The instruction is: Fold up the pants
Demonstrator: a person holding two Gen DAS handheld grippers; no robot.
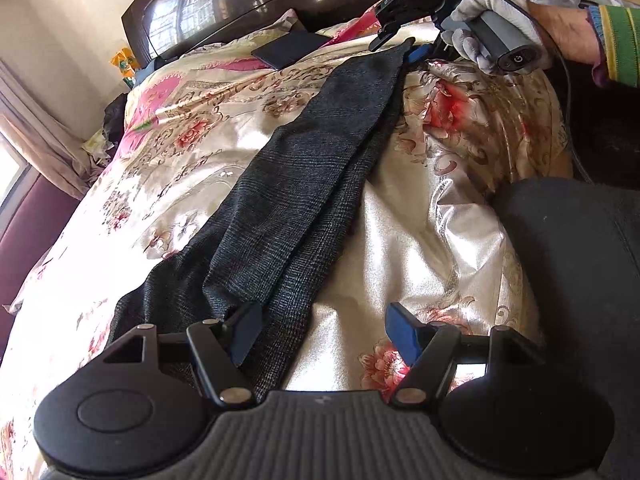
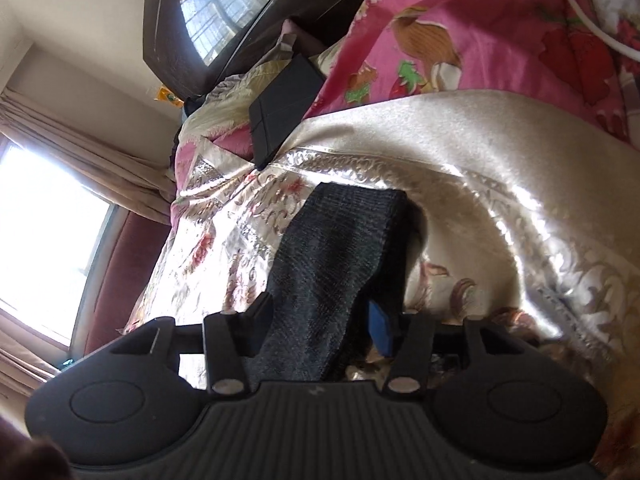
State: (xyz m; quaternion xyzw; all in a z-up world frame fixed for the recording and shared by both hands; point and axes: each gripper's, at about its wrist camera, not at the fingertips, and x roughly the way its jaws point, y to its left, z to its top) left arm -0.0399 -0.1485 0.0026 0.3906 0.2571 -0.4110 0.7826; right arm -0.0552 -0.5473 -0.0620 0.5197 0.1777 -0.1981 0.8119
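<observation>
Across the middle of the bed, the dark grey checked woven pants (image 1: 304, 184) lie stretched out long and narrow on a shiny cream satin quilt with red and pink flowers (image 1: 432, 240), the 2 legs stacked one on the other. Their near end runs under the left gripper (image 1: 326, 334), whose 2 fingers are spread wide, one over the cloth and one over the bare quilt, holding nothing. Their far end lies between the spread fingers of the right gripper (image 2: 320, 322); the wrist view shows the fabric in the gap, with neither pad pressed onto it. A white-gloved hand (image 1: 490, 20) holds that gripper's grey handle. Near the dark glossy wooden headboard (image 2: 208, 24) a flat black rectangular case (image 2: 284, 108) rests on the quilt beside a pink cartoon-print blanket (image 2: 460, 40).
</observation>
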